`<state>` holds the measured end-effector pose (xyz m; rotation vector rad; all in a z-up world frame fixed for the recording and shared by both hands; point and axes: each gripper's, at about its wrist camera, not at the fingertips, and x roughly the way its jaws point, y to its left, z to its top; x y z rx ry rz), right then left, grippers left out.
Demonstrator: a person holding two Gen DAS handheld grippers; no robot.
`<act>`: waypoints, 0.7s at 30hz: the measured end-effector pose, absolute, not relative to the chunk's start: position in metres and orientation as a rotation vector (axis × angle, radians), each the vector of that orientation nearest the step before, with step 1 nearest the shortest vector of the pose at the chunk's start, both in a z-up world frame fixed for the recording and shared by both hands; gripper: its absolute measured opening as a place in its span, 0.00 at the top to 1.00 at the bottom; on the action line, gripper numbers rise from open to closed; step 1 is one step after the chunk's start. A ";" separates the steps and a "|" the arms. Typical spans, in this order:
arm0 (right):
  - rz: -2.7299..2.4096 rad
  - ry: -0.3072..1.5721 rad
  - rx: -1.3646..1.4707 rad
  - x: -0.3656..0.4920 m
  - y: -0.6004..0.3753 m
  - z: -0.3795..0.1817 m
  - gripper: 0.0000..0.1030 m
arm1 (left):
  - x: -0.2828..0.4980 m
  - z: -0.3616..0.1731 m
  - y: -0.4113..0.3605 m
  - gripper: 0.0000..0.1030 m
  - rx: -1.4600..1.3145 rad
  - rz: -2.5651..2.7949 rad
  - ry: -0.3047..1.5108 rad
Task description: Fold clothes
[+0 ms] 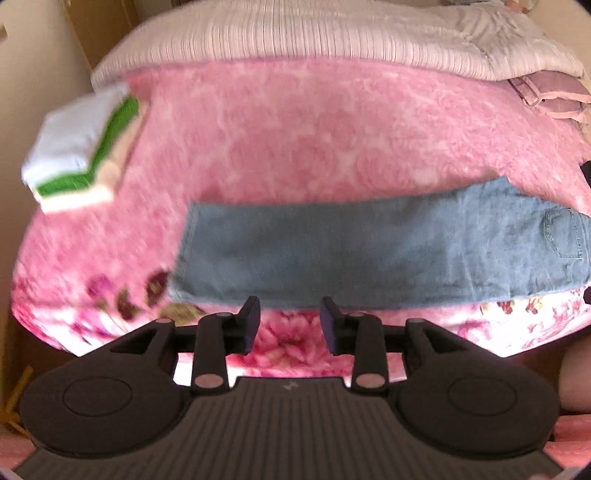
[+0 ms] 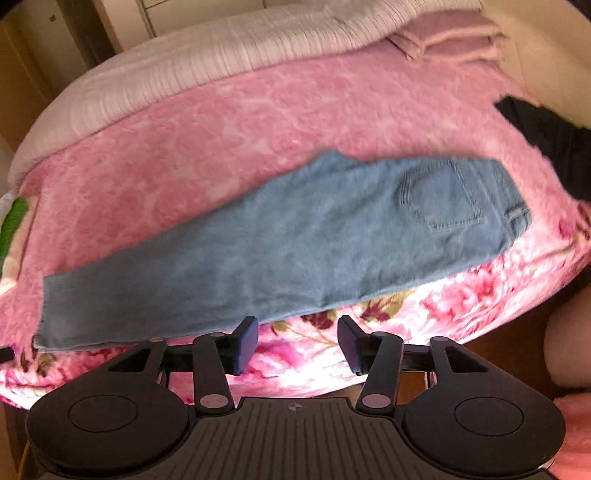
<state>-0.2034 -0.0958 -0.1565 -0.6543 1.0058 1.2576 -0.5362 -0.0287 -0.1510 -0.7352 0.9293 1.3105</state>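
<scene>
A pair of light blue jeans (image 1: 369, 251) lies flat on the pink fluffy blanket (image 1: 314, 140), folded lengthwise, leg hem at the left, waist and back pocket at the right. The jeans also show in the right wrist view (image 2: 295, 243). My left gripper (image 1: 290, 314) is open and empty, just in front of the jeans' near edge, toward the leg end. My right gripper (image 2: 297, 330) is open and empty, just in front of the near edge around the middle of the jeans.
A stack of folded clothes (image 1: 81, 147), white, green and cream, sits at the blanket's left. A white ribbed quilt (image 1: 295, 33) and a mauve pillow (image 2: 450, 33) lie at the back. A black garment (image 2: 554, 140) lies at the right. The bed's floral edge (image 2: 406, 314) is nearest me.
</scene>
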 end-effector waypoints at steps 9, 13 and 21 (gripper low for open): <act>1.266 0.982 -0.682 -0.210 -0.098 -0.133 0.44 | -0.516 -0.109 -0.028 0.62 -0.675 1.332 0.919; 1.260 0.976 -0.699 -0.214 -0.101 -0.128 0.44 | -0.513 -0.106 -0.030 0.62 -0.672 1.316 0.925; 1.226 0.991 -0.734 -0.218 -0.115 -0.132 0.44 | -0.511 -0.112 -0.042 0.59 -0.670 1.290 0.953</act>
